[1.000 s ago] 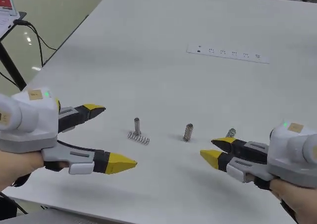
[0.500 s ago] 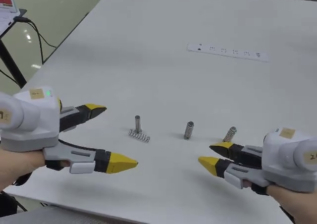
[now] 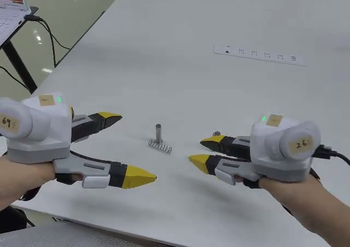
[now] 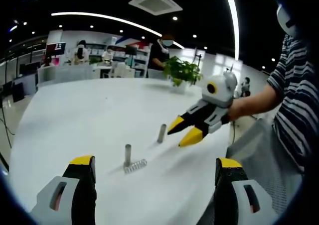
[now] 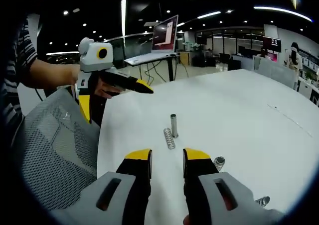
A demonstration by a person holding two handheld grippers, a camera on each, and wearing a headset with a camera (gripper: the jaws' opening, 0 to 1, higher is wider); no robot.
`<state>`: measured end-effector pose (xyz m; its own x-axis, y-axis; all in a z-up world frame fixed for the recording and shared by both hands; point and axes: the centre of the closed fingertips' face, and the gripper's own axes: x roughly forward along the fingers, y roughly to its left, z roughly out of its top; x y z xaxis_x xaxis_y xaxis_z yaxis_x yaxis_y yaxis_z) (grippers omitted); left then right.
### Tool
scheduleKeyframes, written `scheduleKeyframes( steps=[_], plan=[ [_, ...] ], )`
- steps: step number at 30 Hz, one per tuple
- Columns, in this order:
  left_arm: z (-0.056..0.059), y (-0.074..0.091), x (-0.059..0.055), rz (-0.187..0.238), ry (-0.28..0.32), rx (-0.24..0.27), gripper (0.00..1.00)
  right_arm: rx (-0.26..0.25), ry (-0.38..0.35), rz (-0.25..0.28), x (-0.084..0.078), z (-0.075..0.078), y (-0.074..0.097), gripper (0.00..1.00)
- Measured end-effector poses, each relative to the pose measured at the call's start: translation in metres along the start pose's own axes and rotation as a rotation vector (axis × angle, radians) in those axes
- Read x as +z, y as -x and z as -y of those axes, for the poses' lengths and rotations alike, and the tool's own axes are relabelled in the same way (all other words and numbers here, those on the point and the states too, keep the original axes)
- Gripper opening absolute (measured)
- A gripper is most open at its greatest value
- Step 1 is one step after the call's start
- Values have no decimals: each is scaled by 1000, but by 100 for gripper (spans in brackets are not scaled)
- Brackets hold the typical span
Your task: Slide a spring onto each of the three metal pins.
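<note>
A bare metal pin (image 3: 158, 131) stands upright on the white table (image 3: 180, 83), and a loose spring (image 3: 160, 145) lies at its foot. My left gripper (image 3: 128, 147) hovers to their left, wide open and holding nothing. On the right, my right gripper (image 3: 203, 151) points at them with its jaws a narrow gap apart, nothing between. A second pin wearing a spring (image 3: 217, 133) peeks out just behind its upper finger. The right gripper view has the bare pin (image 5: 173, 125) and loose spring (image 5: 169, 138) straight ahead of the right gripper (image 5: 168, 156), and two sprung pins (image 5: 218, 163) (image 5: 261, 201) low on the right.
A white power strip (image 3: 260, 56) lies farther back on the table. A laptop (image 3: 11, 6) on a stand with cables is off the left edge. The near table edge runs just under both grippers. A mesh chair (image 5: 55, 150) sits close by.
My right gripper has moved left toward the middle pin and now covers the rightmost pin in the head view. The left gripper has barely moved.
</note>
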<state>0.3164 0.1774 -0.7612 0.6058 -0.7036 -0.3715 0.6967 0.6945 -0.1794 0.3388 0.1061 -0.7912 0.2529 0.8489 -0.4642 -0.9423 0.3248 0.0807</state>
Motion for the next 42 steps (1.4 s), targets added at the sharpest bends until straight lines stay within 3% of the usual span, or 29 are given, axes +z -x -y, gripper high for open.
scheduleKeyframes(
  steps=[6,13,19,23,37,42],
  plan=[
    [0,1,-1,-4,-1,3,97,28,14,-6,6,-6,-24,21],
    [2,1,0,0,3,5,97,34,15,-61,-3,-7,-47,21],
    [1,3,-1,2,6,8,97,-9,49,-118,-13,2,-61,21],
    [2,4,-2,2,9,8,97,-16,27,-117,-13,5,-69,21],
    [2,8,-6,-8,19,8,97,-2,79,-189,-33,9,-80,14],
    [3,7,-7,-11,23,6,96,-9,82,-191,-34,11,-83,12]
  ],
)
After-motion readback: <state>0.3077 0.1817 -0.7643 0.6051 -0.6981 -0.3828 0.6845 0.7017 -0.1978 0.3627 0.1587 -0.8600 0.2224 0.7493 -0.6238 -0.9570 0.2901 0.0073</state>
